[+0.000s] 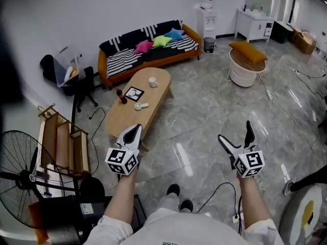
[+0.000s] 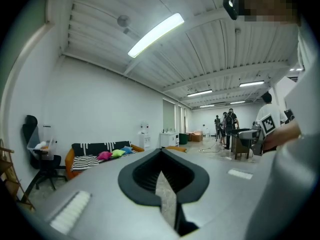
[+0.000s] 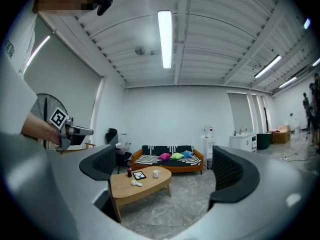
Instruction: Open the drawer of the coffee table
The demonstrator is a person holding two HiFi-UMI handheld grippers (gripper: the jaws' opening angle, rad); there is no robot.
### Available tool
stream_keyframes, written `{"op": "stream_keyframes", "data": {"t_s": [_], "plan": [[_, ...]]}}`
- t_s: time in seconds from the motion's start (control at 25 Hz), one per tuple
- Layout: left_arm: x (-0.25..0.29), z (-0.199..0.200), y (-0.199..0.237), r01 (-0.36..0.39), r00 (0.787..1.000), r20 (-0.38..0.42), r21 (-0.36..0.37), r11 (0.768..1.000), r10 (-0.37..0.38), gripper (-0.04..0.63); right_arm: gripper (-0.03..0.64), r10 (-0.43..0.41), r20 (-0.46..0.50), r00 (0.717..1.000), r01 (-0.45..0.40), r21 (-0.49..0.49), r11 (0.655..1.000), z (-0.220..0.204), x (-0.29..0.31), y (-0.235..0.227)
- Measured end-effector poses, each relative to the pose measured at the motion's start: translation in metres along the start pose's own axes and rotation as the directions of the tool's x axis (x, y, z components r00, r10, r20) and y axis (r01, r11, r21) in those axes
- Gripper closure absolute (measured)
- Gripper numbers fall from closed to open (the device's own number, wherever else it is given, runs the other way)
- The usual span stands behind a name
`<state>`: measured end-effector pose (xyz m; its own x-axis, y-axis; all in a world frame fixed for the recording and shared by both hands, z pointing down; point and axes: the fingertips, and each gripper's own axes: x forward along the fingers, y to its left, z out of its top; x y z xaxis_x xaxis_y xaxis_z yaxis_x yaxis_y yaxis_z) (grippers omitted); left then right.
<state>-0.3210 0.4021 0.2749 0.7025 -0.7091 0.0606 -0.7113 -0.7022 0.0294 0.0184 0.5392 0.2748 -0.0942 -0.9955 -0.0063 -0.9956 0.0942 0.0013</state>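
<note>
1. Left gripper (image 1: 134, 131): jaws pressed together with nothing between them, as its own view (image 2: 161, 164) shows. It is held in the air on the person's forearm.
2. Right gripper (image 1: 235, 131): jaws spread wide and empty, pointing forward. In its own view (image 3: 167, 169) the room shows through the gap.
3. Coffee table (image 1: 138, 106): an oval wooden top, ahead of the left gripper and ahead and to the left of the right gripper, touched by neither. In the right gripper view the coffee table (image 3: 140, 184) sits in the gap, nearer the left jaw. Its drawer cannot be made out in any view.
4. On the tabletop, beyond the left gripper: a dark bottle (image 1: 121, 97), a framed card (image 1: 134, 93), a small white object (image 1: 141, 106) and, farthest, a white cup (image 1: 153, 81).
5. Behind the table: an orange sofa (image 1: 148, 52) with a striped cover and coloured cushions (image 1: 161, 40).
6. Left of the left gripper: a wooden rack (image 1: 59, 144) and a standing fan (image 1: 20, 177).
7. Far ahead of the right gripper: a water dispenser (image 1: 206, 14) against the wall.
</note>
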Motion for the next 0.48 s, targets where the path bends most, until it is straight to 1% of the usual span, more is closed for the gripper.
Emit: {"op": "stream_keyframes", "data": {"t_s": [0.24, 0.48], "plan": [[0.056, -0.002, 0.022, 0.008, 1.0, 0.006, 0.001, 1.0, -0.008, 0.597, 0.028, -0.025, -0.013, 1.0, 0.025, -0.008, 1.0, -0.004, 0.036, -0.026], [0.145, -0.006, 0.05, 0.041, 0.999, 0.015, 0.001, 0.999, -0.041, 0.597, 0.028, -0.07, -0.023, 0.997, 0.069, -0.038, 0.997, -0.003, 0.091, -0.069]]}}
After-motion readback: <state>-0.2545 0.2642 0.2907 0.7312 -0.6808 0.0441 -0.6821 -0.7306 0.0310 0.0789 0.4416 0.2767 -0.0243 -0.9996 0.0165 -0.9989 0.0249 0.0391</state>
